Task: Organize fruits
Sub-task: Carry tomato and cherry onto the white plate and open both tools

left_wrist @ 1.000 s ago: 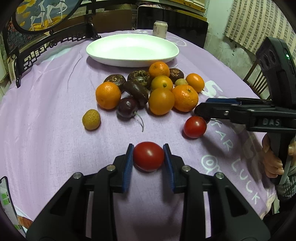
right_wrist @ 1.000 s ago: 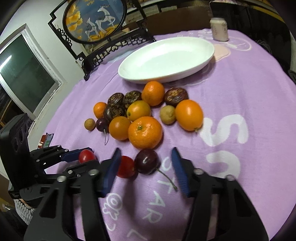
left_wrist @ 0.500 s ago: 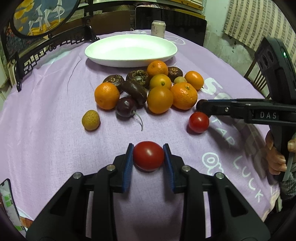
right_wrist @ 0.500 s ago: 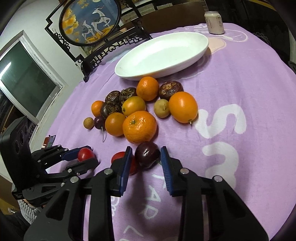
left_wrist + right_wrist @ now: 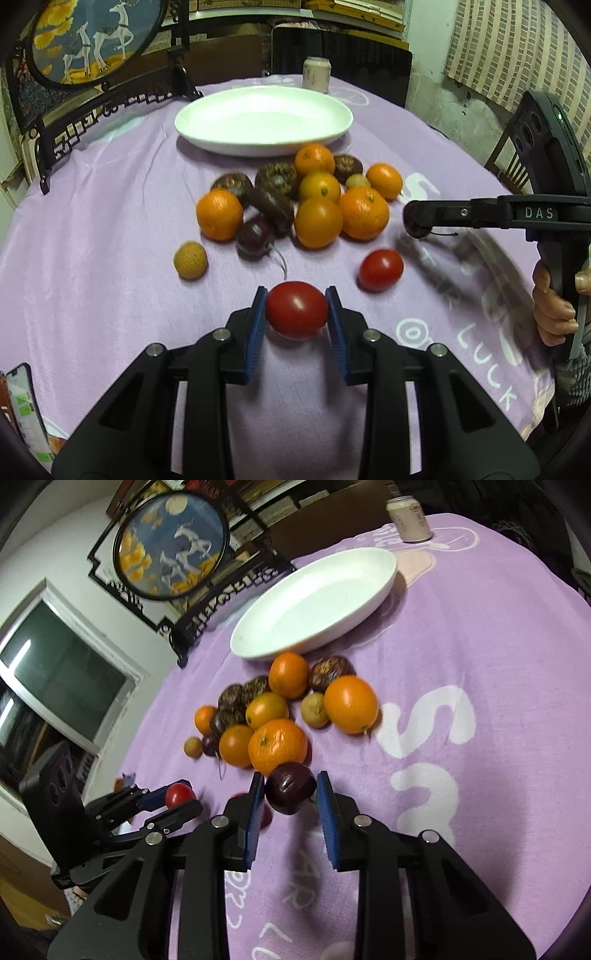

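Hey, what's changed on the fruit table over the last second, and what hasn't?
The right gripper has just closed its jaws onto the dark cherry, which a second ago lay on the cloth between open jaws, and has raised it off the cloth. Unchanged: the left gripper stays shut on its tomato, the second tomato lies loose, the fruit pile is untouched, and the white plate is empty.

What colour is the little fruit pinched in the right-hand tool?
Dark purple, nearly black, a cherry with a thin stem. It shows best in the right wrist view.
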`<state>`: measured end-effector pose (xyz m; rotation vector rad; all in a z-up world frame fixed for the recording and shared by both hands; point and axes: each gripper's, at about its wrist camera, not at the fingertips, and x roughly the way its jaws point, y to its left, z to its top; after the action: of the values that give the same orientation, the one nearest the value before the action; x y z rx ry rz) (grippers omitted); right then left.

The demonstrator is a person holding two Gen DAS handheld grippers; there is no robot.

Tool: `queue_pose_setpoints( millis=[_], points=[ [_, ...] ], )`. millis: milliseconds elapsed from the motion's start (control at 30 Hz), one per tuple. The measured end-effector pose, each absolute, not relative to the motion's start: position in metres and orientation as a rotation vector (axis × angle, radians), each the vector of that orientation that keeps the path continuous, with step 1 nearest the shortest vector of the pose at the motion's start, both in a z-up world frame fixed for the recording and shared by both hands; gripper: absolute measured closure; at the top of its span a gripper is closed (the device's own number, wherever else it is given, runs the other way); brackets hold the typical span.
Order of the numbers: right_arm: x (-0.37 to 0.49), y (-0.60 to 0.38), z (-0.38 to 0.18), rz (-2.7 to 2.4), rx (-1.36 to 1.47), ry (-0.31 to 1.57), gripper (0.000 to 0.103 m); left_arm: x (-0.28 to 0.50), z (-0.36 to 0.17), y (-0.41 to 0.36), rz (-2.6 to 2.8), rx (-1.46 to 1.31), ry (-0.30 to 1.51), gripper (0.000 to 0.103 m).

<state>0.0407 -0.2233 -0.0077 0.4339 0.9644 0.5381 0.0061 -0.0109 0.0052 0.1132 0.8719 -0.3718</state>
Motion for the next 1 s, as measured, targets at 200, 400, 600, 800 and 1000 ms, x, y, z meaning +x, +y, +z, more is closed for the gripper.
queue_pose_setpoints(
  millis=[200, 400, 600, 800, 1000],
  points=[
    [0.065, -0.225, 0.028, 0.507, 0.383, 0.908, 0.074, 0.045, 0.037, -0.008, -0.332, 0.113, 0.819, 0.071],
    [0.133, -0.203, 0.049, 0.434, 0.316, 0.862, 0.074, 0.117, 0.053, -0.01, -0.28, 0.067, 0.813, 0.071],
    [0.182, -0.185, 0.037, 0.373, 0.258, 0.89, 0.074, 0.172, 0.037, -0.015, -0.261, 0.028, 0.865, 0.071],
    [0.192, -0.181, 0.028, 0.345, 0.232, 0.89, 0.038, 0.193, 0.026, -0.018, -0.264, -0.008, 0.877, 0.057],
    [0.183, -0.192, 0.033, 0.343, 0.254, 0.844, 0.038, 0.186, 0.029, -0.014, -0.26, -0.01, 0.862, 0.052]
  ],
)
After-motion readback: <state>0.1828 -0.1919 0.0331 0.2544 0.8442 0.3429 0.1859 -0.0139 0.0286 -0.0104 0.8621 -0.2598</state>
